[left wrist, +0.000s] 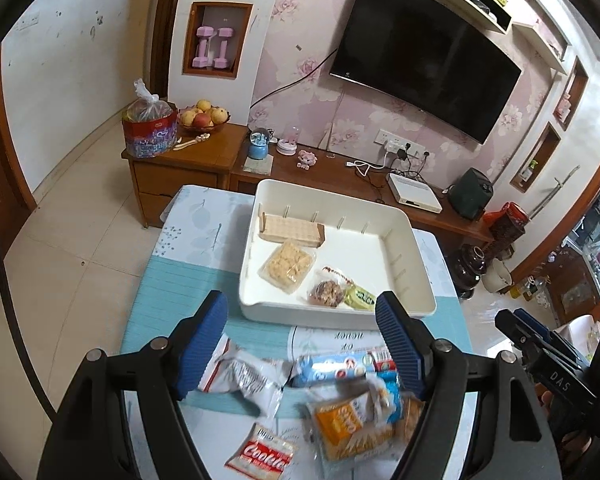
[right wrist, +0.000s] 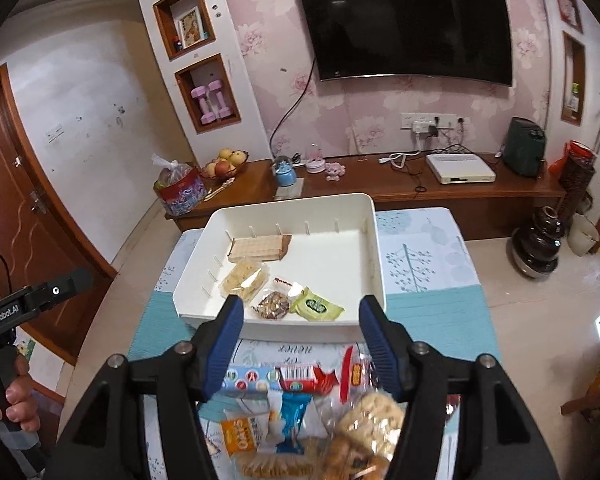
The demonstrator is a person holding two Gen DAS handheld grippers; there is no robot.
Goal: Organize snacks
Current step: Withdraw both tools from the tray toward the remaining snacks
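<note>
Both grippers, left and right, released and empty over loose snacks; four packets in tray.

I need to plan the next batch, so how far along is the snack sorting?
Four snacks already lie in the white bin: wafer pack, cracker pack, nut bar, green packet. Nothing is in hand: left gripper and right gripper are both open. The loose pile on the table is left.
</note>
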